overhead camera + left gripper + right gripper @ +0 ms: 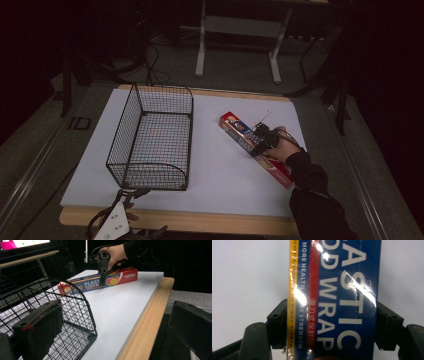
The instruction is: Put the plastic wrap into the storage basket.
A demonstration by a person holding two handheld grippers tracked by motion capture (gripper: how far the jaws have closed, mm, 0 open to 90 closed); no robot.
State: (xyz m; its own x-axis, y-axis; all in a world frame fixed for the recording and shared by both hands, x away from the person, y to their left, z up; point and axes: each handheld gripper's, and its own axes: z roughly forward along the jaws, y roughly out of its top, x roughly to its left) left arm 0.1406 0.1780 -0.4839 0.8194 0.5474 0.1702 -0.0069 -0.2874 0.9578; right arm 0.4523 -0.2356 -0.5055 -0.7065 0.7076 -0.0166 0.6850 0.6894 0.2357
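A long red and blue plastic wrap box (239, 133) lies slantwise on the white board at the right. My right gripper (262, 140) comes down over its middle, a hand behind it. In the right gripper view the black pads (277, 323) press against both long sides of the box (342, 290), so my right gripper (332, 325) is shut on it. The left gripper view shows the same grip (102, 277) on the box (85, 285) from the side. My left gripper (120, 216) rests at the table's near left edge, its jaws wide apart (115, 332) with nothing between them.
A black wire basket (162, 88) stands on the left half of the white board (220, 175), its near corner just ahead of my left gripper (75, 305). A wooden table edge (200, 222) runs along the front. Desk legs (237, 30) stand beyond the table.
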